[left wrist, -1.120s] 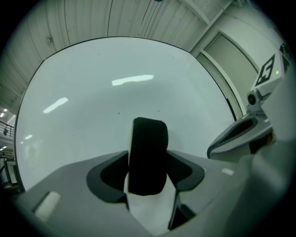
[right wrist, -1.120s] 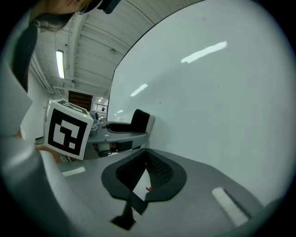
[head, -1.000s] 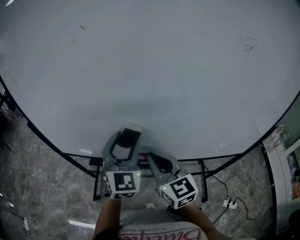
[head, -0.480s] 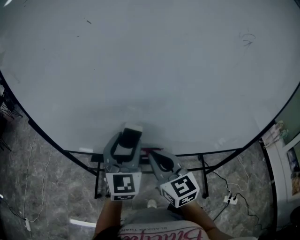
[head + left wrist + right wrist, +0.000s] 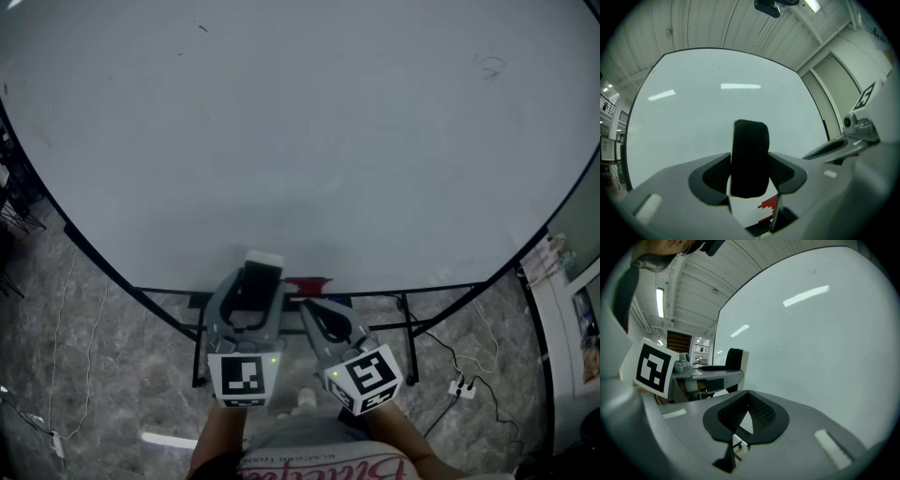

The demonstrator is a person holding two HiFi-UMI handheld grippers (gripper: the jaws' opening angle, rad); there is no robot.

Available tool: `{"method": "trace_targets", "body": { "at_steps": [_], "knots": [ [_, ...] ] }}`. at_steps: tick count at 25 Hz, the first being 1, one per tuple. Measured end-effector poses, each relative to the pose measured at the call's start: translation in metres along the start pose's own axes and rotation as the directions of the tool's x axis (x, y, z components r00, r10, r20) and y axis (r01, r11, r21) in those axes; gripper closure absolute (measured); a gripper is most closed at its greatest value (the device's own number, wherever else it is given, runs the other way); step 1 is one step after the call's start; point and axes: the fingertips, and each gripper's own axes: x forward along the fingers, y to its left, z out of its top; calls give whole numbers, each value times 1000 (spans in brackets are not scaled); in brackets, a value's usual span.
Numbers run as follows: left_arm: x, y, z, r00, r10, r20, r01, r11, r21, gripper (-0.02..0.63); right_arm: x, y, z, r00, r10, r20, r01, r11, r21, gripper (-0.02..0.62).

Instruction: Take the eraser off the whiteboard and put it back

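The eraser (image 5: 262, 273), black felt on a white body, stands on end between the jaws of my left gripper (image 5: 251, 281), which is shut on it. In the left gripper view the eraser (image 5: 750, 159) fills the gap, with both pads of that left gripper (image 5: 749, 176) pressed on its sides. It sits just in front of the lower part of the whiteboard (image 5: 309, 141); contact with the board cannot be told. My right gripper (image 5: 310, 313) hangs beside it on the right, shut and empty. The right gripper view shows its pads (image 5: 746, 404) meeting, and the eraser (image 5: 735, 359) off to the left.
A red item (image 5: 307, 282) lies on the board's ledge just right of the eraser. The board's black frame and stand legs (image 5: 405, 339) run below it. Cables and a power strip (image 5: 459, 384) lie on the marble floor at right.
Both grippers have drawn back a little from the board towards the person, the left one still holding the eraser. The board's lower edge now lies closer to the eraser.
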Motion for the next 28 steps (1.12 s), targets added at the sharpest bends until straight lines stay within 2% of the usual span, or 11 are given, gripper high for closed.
{"method": "trace_targets", "body": {
  "at_steps": [7,10,15,21,28],
  "knots": [
    [-29,1,-3,999,-41,20,43,993,-110,371,-12,25,-3,1000,-6,-1,6,1000,-9,594],
    [-39,3,-3,999,-47,19,49,994,-94,373,-14,36,-2,1000,-7,4,7,1000,-22,594],
    [-48,4,-2,998,-63,29,67,990,-128,373,-17,45,0,1000,-18,9,18,999,-32,594],
    [-47,4,-3,996,-78,33,81,990,-118,373,-17,44,4,999,-32,15,33,998,-49,594],
    [-34,8,-1,998,-59,33,62,993,-105,373,-12,35,6,999,-31,17,32,998,-57,594]
  ]
}}
